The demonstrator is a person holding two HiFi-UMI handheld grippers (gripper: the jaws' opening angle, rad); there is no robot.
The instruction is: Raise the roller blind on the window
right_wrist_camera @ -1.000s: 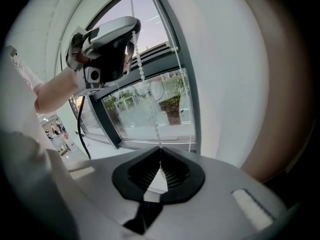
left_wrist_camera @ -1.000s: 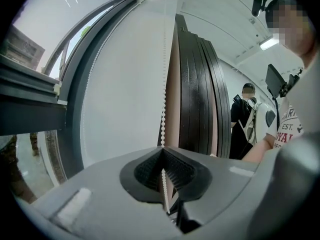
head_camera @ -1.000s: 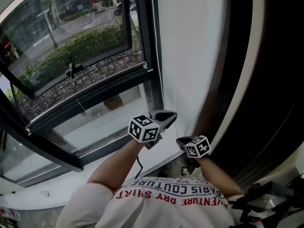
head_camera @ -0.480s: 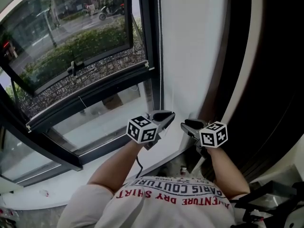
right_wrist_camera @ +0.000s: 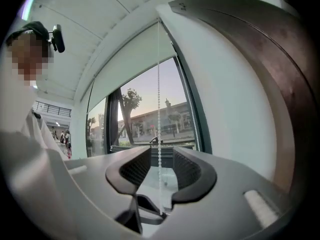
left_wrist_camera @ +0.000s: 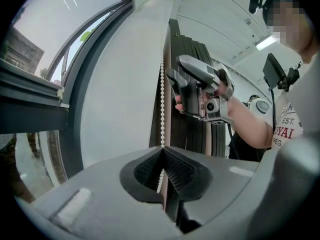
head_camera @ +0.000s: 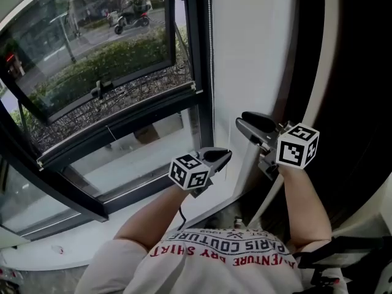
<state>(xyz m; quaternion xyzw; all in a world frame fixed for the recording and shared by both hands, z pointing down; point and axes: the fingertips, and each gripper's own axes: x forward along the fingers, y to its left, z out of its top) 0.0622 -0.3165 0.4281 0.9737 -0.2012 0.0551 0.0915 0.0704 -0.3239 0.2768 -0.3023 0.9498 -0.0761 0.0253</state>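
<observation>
We see left gripper [left_wrist_camera: 163,153] clamped on bead chain [left_wrist_camera: 162,99] by the window [head_camera: 92,66]; right gripper [right_wrist_camera: 161,159] higher, jaws just opening wide, chain loose between them; roller blind [right_wrist_camera: 132,66] covers window's top.

Below the closed pads of the left tool [left_wrist_camera: 162,151], the bead chain [left_wrist_camera: 162,104] was covered by the tool's own body. In the head view the window [head_camera: 92,60] was cut off at the top edge — the chain's ends could not be traced.
</observation>
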